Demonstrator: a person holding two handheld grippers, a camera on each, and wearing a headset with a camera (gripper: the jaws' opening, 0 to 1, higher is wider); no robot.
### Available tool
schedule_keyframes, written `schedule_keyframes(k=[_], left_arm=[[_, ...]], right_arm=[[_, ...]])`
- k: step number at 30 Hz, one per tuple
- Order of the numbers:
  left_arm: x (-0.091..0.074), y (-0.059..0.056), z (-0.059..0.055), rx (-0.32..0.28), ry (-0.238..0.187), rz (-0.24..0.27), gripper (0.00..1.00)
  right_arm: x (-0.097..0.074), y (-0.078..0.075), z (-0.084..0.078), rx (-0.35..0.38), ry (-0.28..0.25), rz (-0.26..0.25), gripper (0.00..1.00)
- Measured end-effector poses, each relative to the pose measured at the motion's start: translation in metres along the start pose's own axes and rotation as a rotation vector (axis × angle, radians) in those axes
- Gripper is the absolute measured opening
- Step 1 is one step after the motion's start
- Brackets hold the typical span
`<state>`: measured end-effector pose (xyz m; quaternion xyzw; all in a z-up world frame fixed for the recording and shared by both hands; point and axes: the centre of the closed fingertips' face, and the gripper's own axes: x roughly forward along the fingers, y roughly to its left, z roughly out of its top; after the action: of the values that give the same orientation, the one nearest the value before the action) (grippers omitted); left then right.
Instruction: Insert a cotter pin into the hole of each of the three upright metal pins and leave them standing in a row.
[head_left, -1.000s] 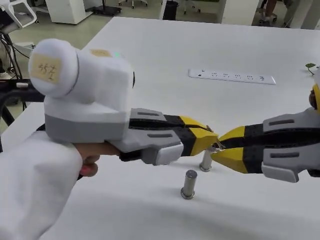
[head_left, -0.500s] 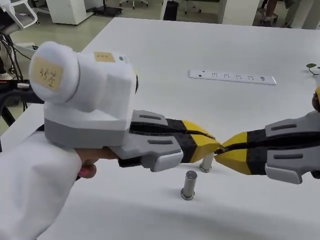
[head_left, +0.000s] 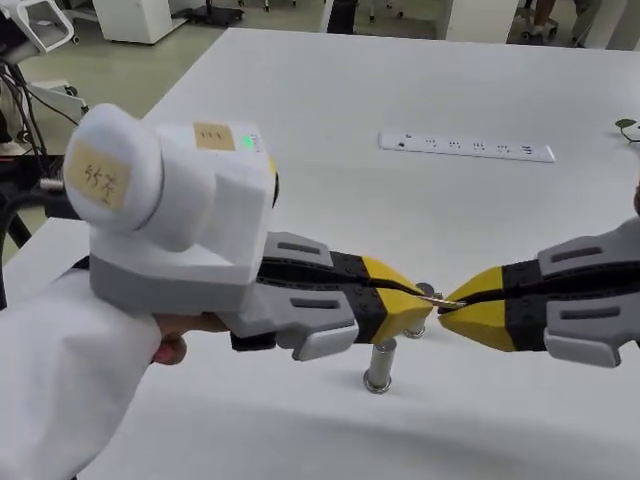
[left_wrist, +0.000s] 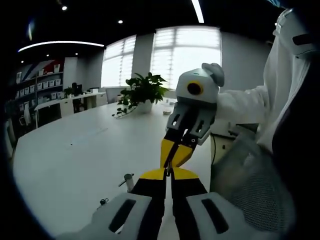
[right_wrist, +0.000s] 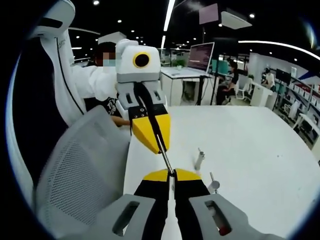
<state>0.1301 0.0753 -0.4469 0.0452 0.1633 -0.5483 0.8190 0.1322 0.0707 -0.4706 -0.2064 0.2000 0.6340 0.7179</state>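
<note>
Cotter pin: above counter, long axis approx. level, running tip to tip betw. left gripper and right gripper. Both grippers' jaws closed on it, one per end. Near metal pin: upright, just below. Second metal pin: mostly hidden behind left gripper. Pin holes too small to make out.

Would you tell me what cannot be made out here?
Head view: fingers of the left gripper hide most of the far metal pin.
Head view: the near metal pin has a hole too small to see.
Head view: the right gripper is cut off by the right edge.
</note>
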Motion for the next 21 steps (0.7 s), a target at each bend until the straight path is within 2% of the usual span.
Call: schedule_keyframes(k=[3,4,5,9,11,15,16,19,21], left_arm=[[0.0,0.0,0.0,-0.001,-0.007,0.001,0.0],[-0.001,-0.002,-0.001,0.043,-0.005,-0.014,0.0],[-0.001,-0.002,-0.001,0.044,-0.003,-0.01,0.0],[0.0,0.008,-0.009,0.066,0.022,0.038,0.02],[0.0,0.011,-0.013,0.065,0.029,0.051,0.06],[0.001,0.016,-0.022,0.077,0.062,0.065,0.2],[0.002,0.017,-0.024,0.075,0.068,0.066,0.2],[0.005,0.02,-0.03,0.068,0.084,0.061,0.19],[0.007,0.023,-0.034,0.063,0.096,0.063,0.19]], right_arm=[[0.0,0.001,0.0,-0.01,0.006,0.002,0.0],[0.001,0.002,0.0,-0.012,0.01,0.005,0.0],[0.001,0.002,0.0,-0.013,0.012,0.005,0.0],[0.002,-0.001,-0.006,-0.012,0.041,-0.002,0.0],[0.001,-0.005,-0.008,-0.005,0.042,-0.023,0.0],[-0.001,-0.015,-0.018,-0.017,0.096,-0.058,0.0],[-0.001,-0.017,-0.021,-0.024,0.109,-0.065,0.0],[-0.001,-0.022,-0.036,-0.066,0.193,-0.083,0.0],[0.002,-0.022,-0.042,-0.068,0.212,-0.079,0.0]])
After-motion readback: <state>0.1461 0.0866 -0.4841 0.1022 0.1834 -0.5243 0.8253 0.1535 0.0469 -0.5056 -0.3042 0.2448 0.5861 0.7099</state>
